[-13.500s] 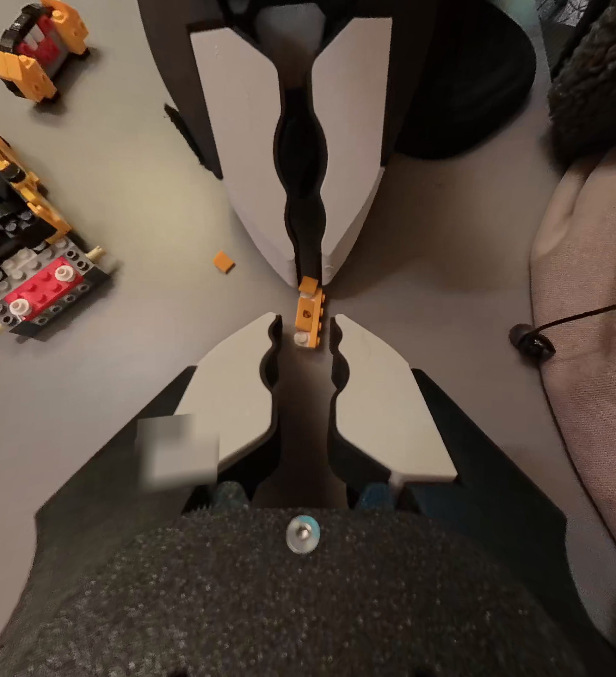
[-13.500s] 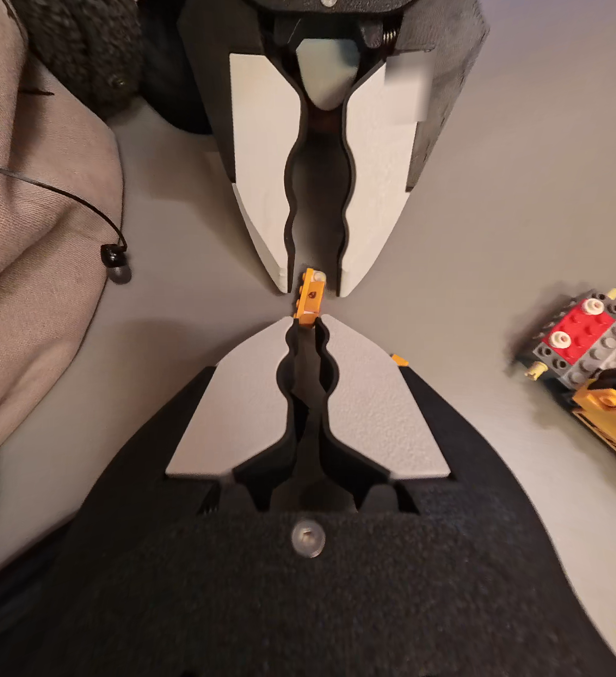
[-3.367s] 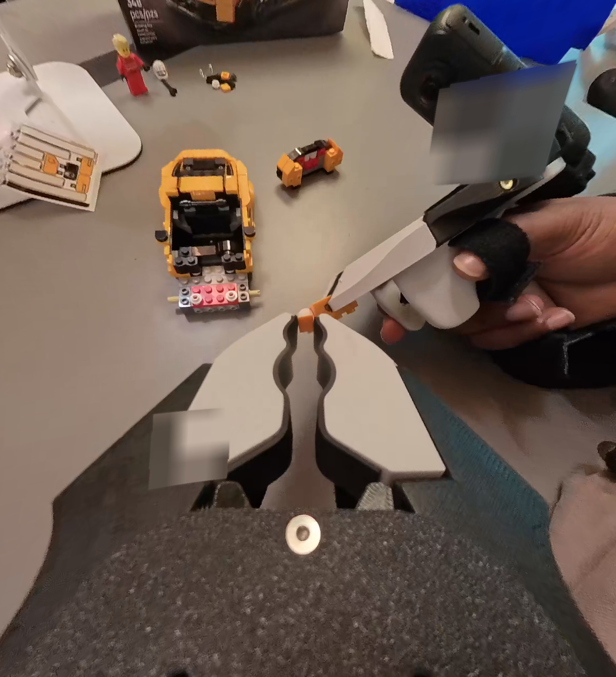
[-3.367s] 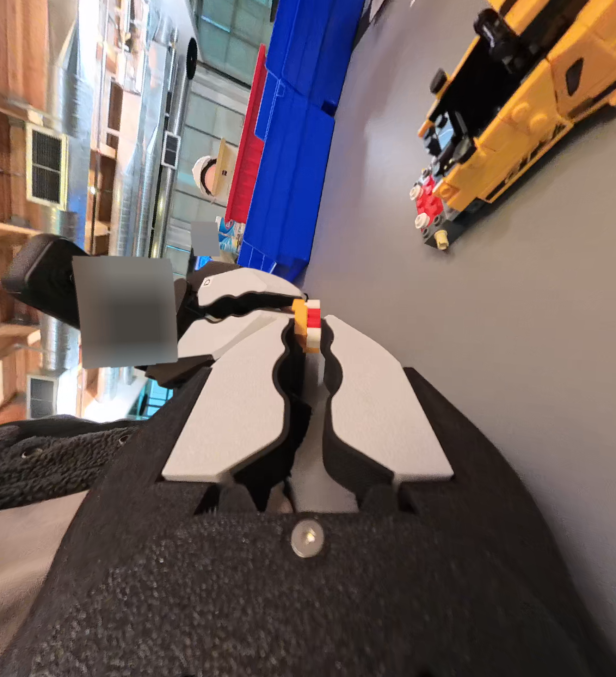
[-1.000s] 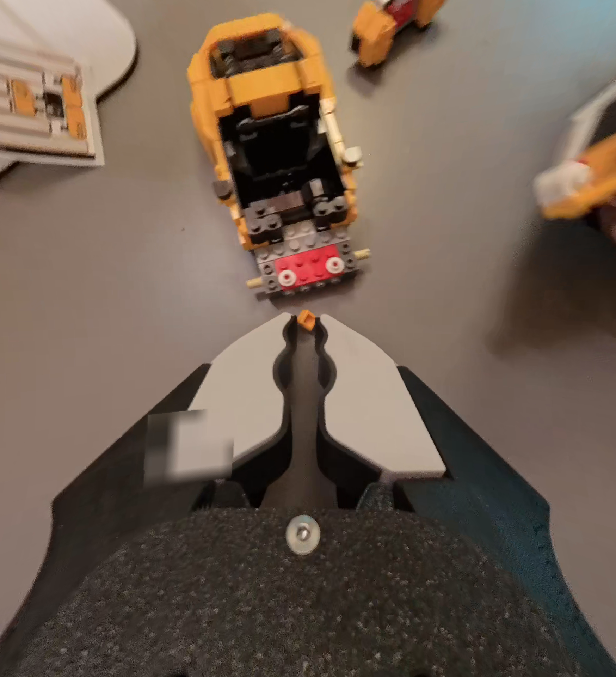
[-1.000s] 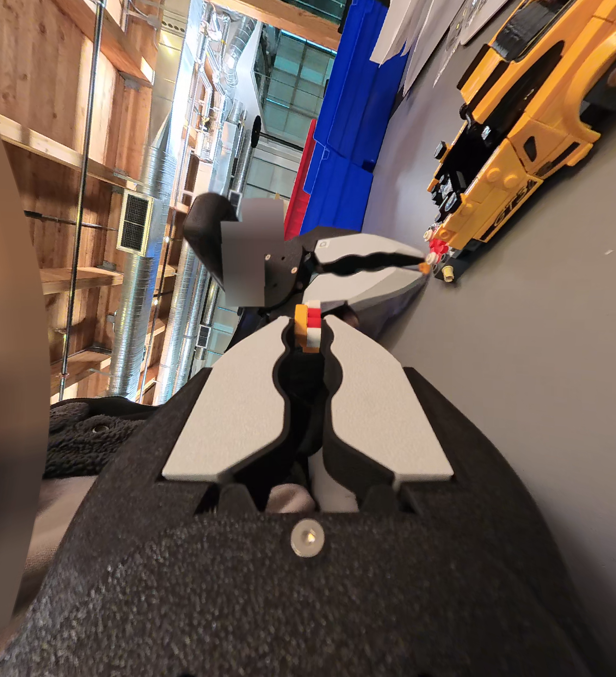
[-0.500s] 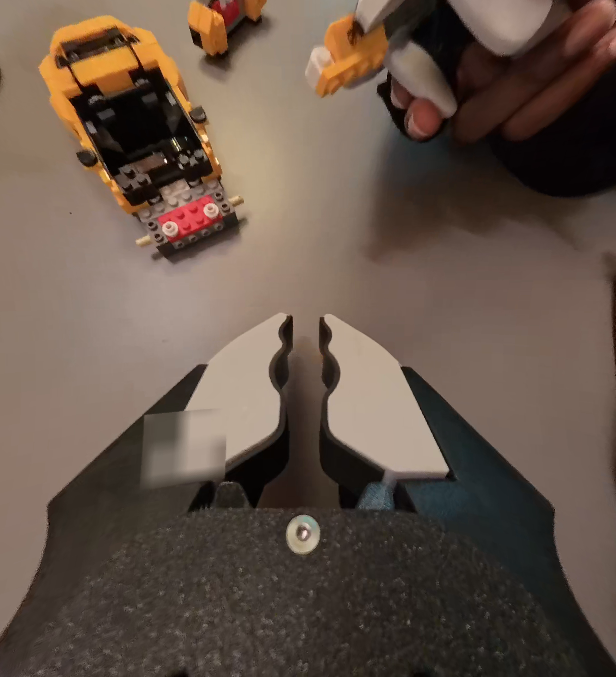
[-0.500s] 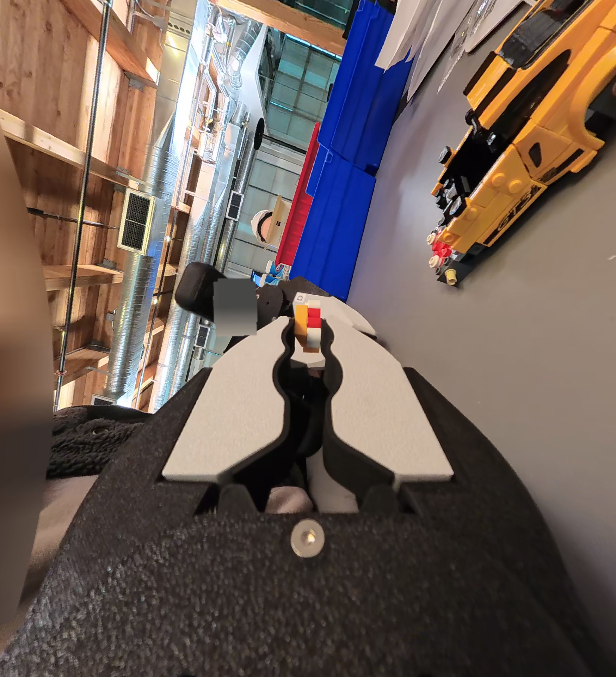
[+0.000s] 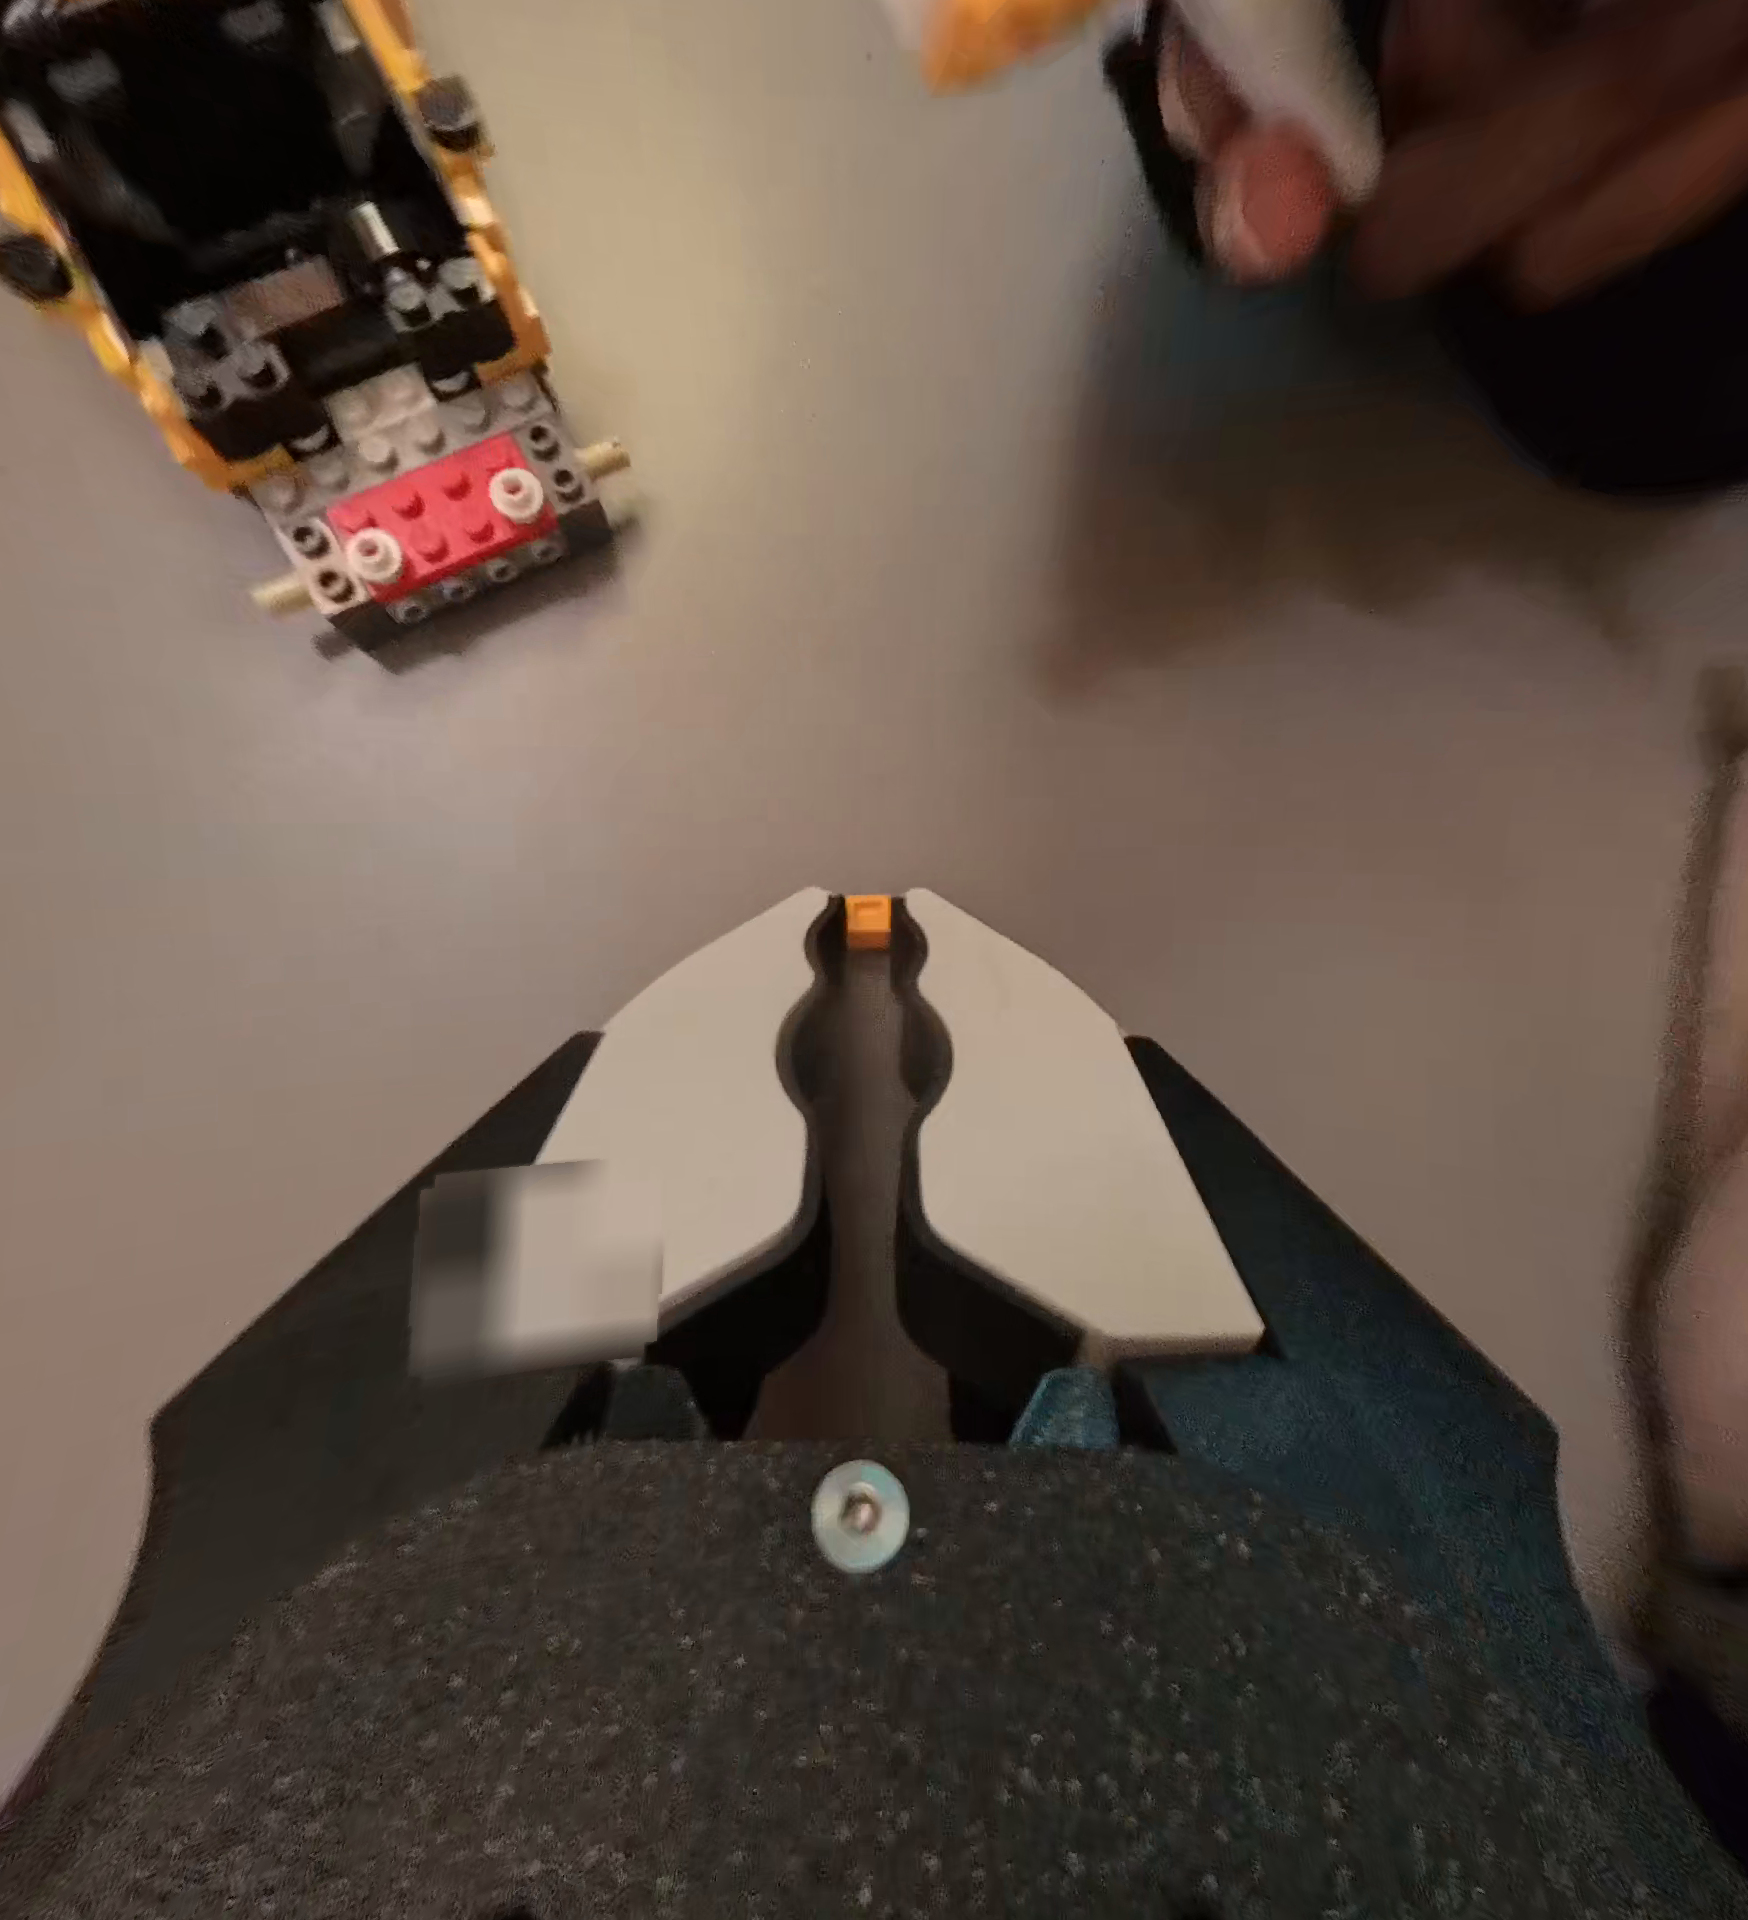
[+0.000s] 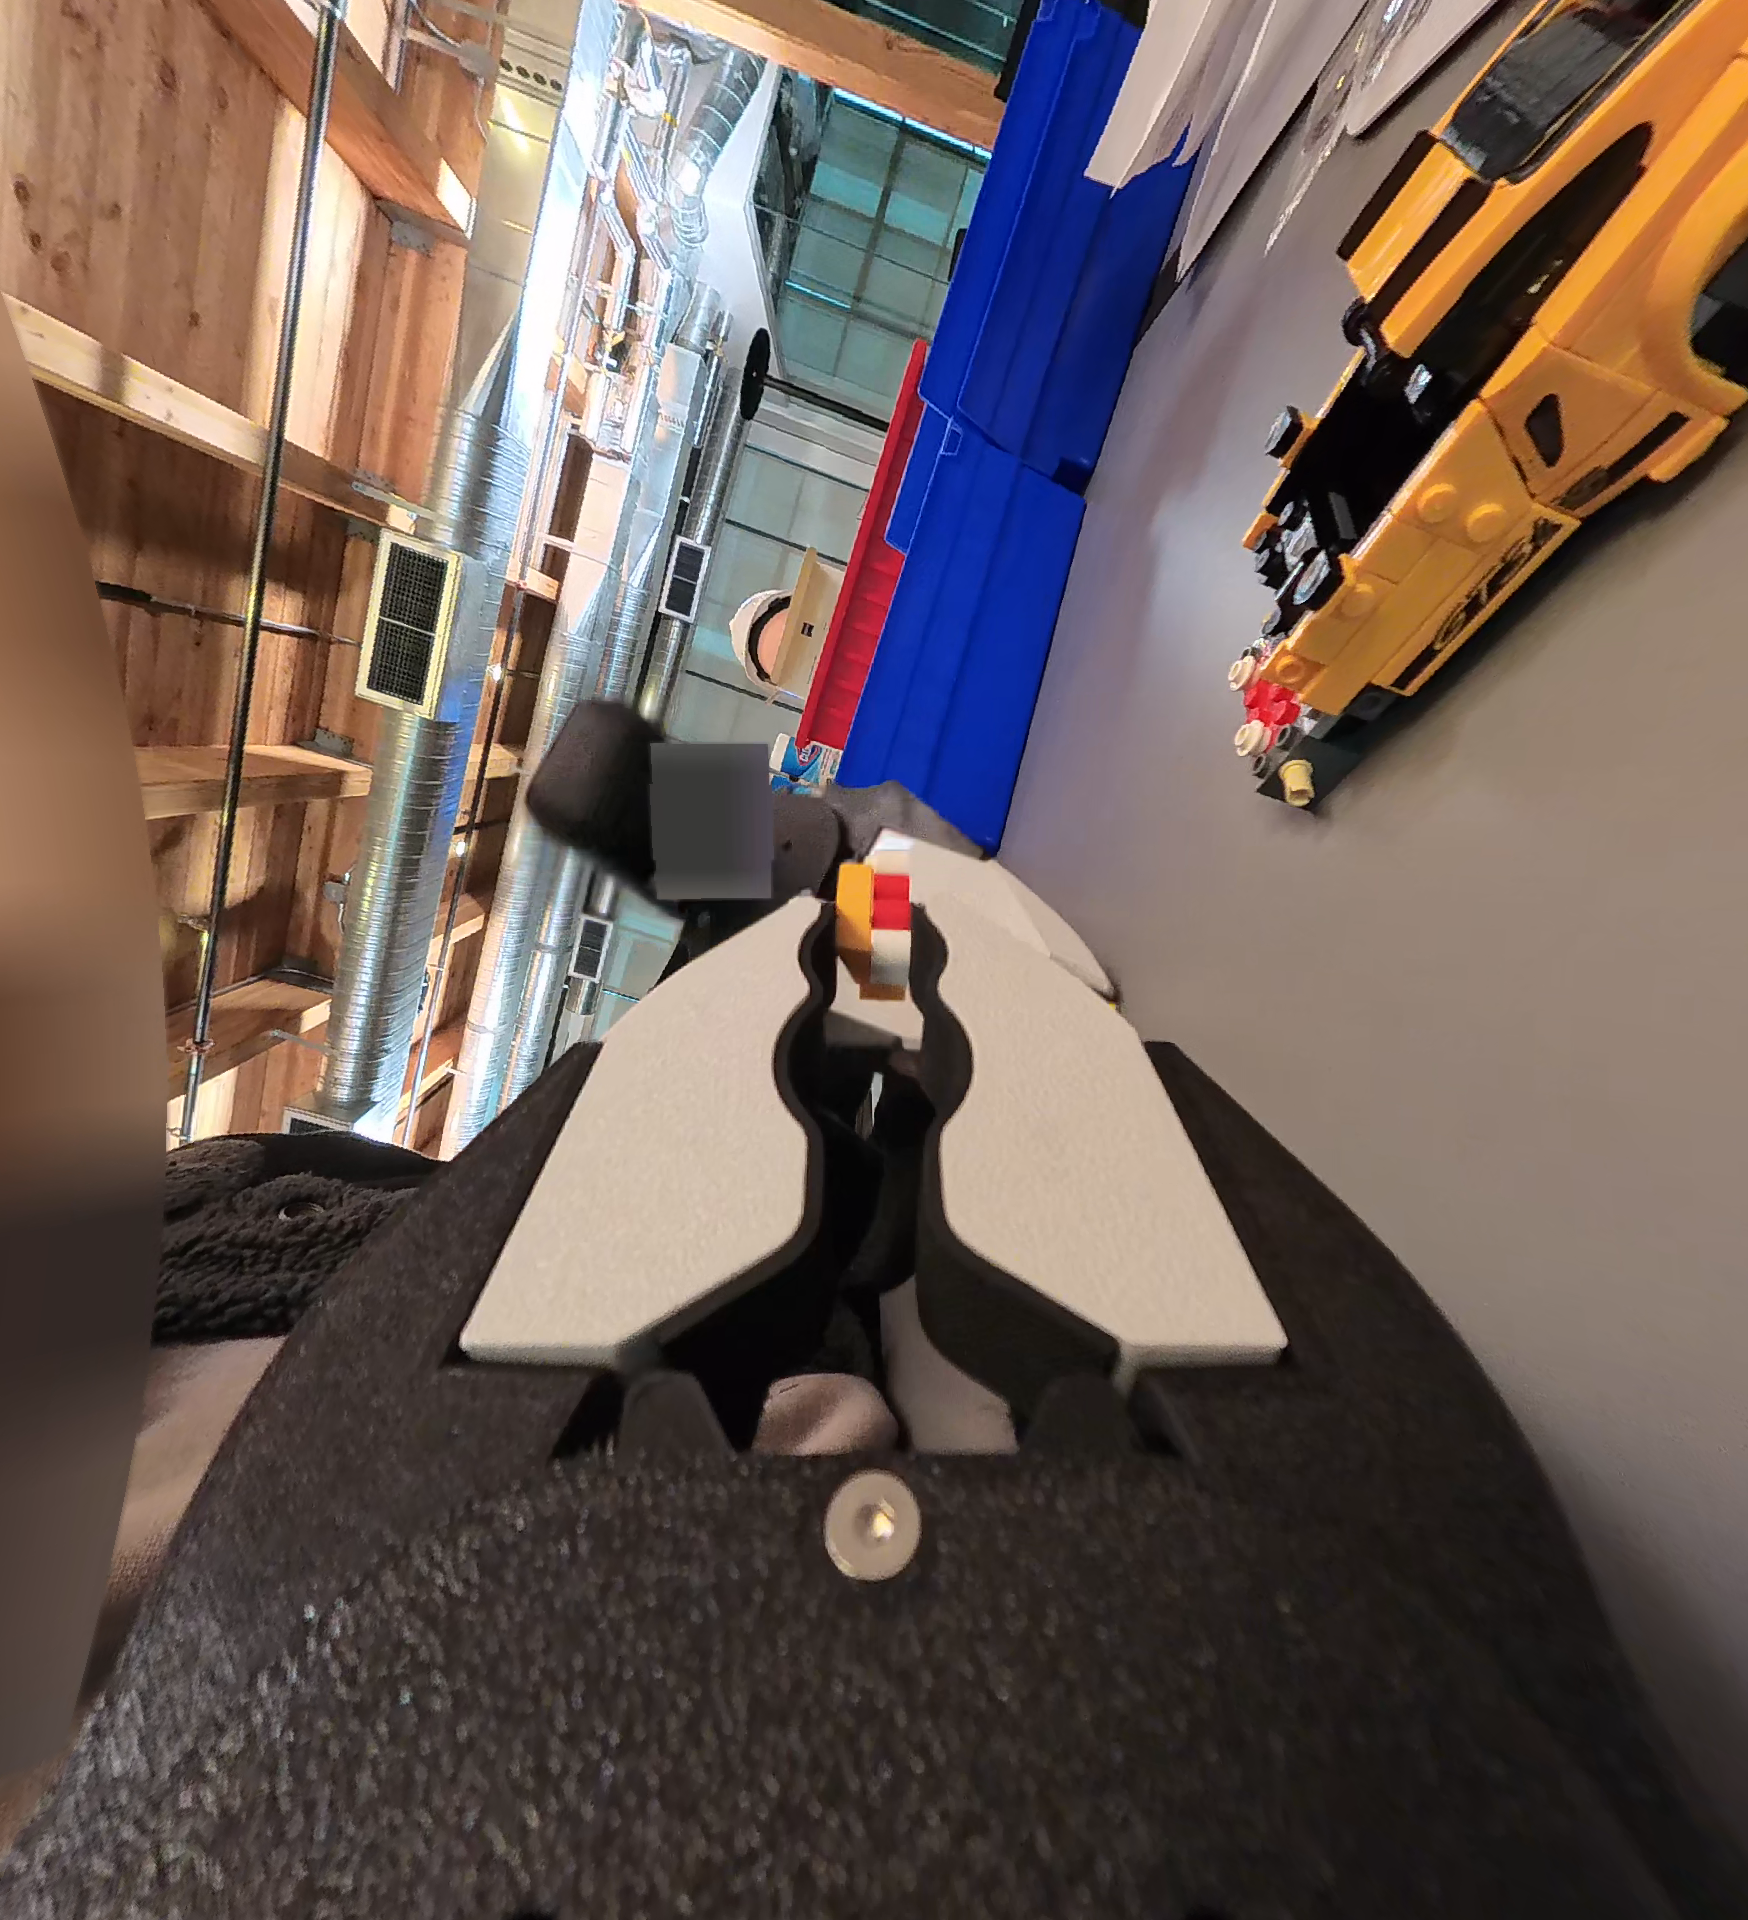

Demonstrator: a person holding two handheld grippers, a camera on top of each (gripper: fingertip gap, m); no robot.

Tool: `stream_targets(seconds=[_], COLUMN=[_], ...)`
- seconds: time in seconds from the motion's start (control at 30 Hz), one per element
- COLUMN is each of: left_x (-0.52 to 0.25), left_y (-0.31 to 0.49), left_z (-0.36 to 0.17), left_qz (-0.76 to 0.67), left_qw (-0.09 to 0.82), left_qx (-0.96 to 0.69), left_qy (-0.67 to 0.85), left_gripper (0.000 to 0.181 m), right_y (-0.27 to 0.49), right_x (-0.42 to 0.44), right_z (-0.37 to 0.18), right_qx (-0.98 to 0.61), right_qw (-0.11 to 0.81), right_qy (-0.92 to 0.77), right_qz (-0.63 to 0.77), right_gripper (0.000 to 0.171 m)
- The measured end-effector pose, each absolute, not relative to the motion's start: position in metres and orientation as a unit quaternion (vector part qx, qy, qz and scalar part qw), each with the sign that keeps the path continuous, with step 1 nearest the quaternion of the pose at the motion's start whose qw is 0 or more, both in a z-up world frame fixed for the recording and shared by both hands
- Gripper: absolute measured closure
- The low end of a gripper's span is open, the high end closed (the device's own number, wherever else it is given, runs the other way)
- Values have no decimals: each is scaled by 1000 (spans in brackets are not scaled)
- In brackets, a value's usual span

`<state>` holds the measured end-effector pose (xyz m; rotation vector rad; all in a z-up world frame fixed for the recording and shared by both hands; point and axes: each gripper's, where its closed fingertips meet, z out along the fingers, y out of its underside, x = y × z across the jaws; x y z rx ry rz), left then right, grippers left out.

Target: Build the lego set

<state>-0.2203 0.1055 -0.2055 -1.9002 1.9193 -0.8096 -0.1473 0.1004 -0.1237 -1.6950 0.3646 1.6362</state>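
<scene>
With the half-built yellow-and-black plastic brick car (image 9: 257, 281) lying on the grey worktop (image 9: 849, 623), the left hand-held gripper (image 9: 870, 914) pinches a tiny orange plastic stud piece (image 9: 869, 923) well short of the car's red-plated end, and the right hand-held gripper (image 10: 875, 940) clamps a small orange, red and white brick stack (image 10: 875, 935) beside that end, so either shallow tip grip could let its piece twist or pop free when pressed.

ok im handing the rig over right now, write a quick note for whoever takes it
Left claw: shut on a tiny orange piece, low over the grey table.
Right claw: shut on a small orange, red and white sub-build, held in the air.
Car: on the table, left and ahead of the left claw, body partly built, red plate at its near end bare.
Left: fit both held parts; where each one goes is not shown.
</scene>
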Motion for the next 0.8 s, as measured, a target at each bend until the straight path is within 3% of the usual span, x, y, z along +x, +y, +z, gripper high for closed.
stream_targets(seconds=[0.1,0.2,0.37,0.8], left_x=[-213,-214,-226,-229], left_y=[104,138,182,191], left_z=[-195,-196,-202,-204], left_qz=[-413,-386,-292,-205], left_qw=[49,98,184,238], left_qx=[-741,-778,-795,-741], left_qy=[528,485,499,593], left_gripper=[173,161,160,165], right_y=[100,100,100,99], right_x=[-148,-147,-148,-149], right_z=[-123,-123,-123,-123], right_qx=[-660,-659,-659,-658], right_qw=[370,370,368,366], right_qy=[141,140,139,136], right_qz=[639,639,642,644], right_gripper=[158,158,158,158])
